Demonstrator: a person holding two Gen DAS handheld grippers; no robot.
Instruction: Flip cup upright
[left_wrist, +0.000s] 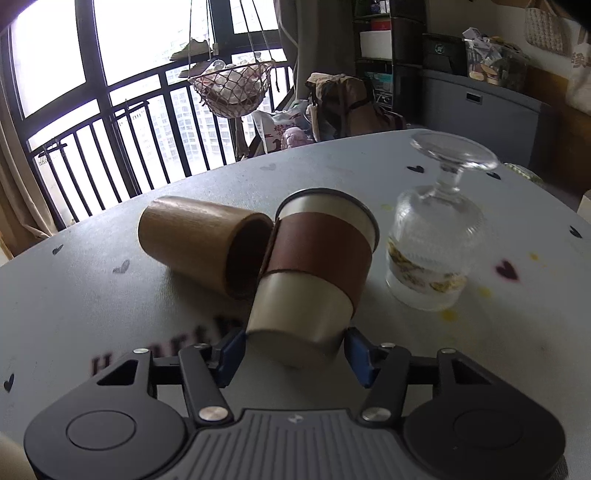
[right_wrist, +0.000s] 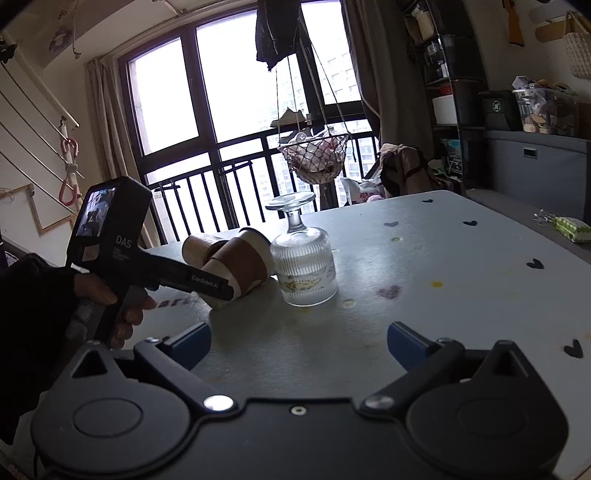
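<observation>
**Three vessels on the table, none upright: sleeved cup between the left tongs**

1. Wooden cup (left_wrist: 199, 240). Farthest left on the grey table (left_wrist: 74, 295). Lies on its side, dark mouth turned toward the sleeved cup and touching it or nearly so. Looks rigid and light; likely to roll if nudged.

2. Sleeved cup (left_wrist: 314, 269). Centre. Pale metal-looking body with a brown sleeve around the middle, lying tilted, its narrow base nearest the left gripper (left_wrist: 293, 352) and its rim pointing away toward the window. Judged stiff, fairly light, and smooth on the bare metal, so slippery there; the sleeve should give the surest hold. The present hold is down at the base, where the taper may let it slide out during a turn.

3. Left gripper. Blue fingers (left_wrist: 232, 354) partly apart, one on each side of the cup's base; actual contact cannot be confirmed from either view.

4. Stemmed glass (left_wrist: 432, 251). Right of the sleeved cup, just beside it, standing inverted on its rim, foot uppermost. Fragile; a swinging cup could strike it.

5. Right gripper (right_wrist: 299, 343). Spread wide, holding nothing, over bare table nearer the viewer than the glass.
</observation>
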